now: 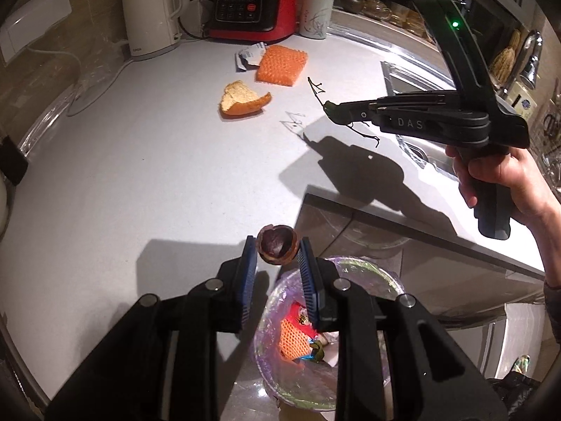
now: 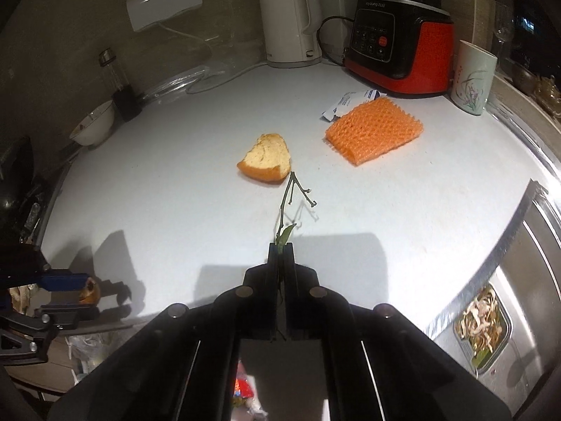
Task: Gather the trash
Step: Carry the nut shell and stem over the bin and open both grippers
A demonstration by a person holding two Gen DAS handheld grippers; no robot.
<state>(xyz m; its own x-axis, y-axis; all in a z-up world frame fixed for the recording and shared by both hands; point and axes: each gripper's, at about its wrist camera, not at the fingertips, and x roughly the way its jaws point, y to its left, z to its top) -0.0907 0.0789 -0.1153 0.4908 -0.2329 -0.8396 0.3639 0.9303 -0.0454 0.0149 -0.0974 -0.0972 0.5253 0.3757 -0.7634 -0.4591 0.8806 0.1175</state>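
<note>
Trash is partly gathered. The left gripper [image 1: 278, 247] pinches a brown, hollowed fruit shell [image 1: 278, 247] between its blue pads [image 1: 249, 273], holding it off the countertop [image 1: 122, 175] with the lined trash bin [image 1: 350, 270] just below and behind the fingertips; judging from this, the shell is close to being dropped in. Inside the bin already lie an orange foam net and some red wrapping, so earlier pieces look to be done.

The right gripper [image 2: 280, 251] has its jaws pressed together on a thin twig [image 2: 289, 193] with a small green leaf, the stem running out ahead of the fingertips and lifted clear of the surface, as its shadow below suggests. In the left wrist view, that same gripper hangs well ahead and to the right.

Left on the countertop, ahead of the right gripper: an orange peel [image 2: 266, 161] just beyond the twig's tip, an orange foam net [image 2: 375, 131] farther ahead to the right, and a torn white packet [image 2: 345, 103] touching its far edge. Those three pieces, plus the two in hand, appear to be what remains.
</note>
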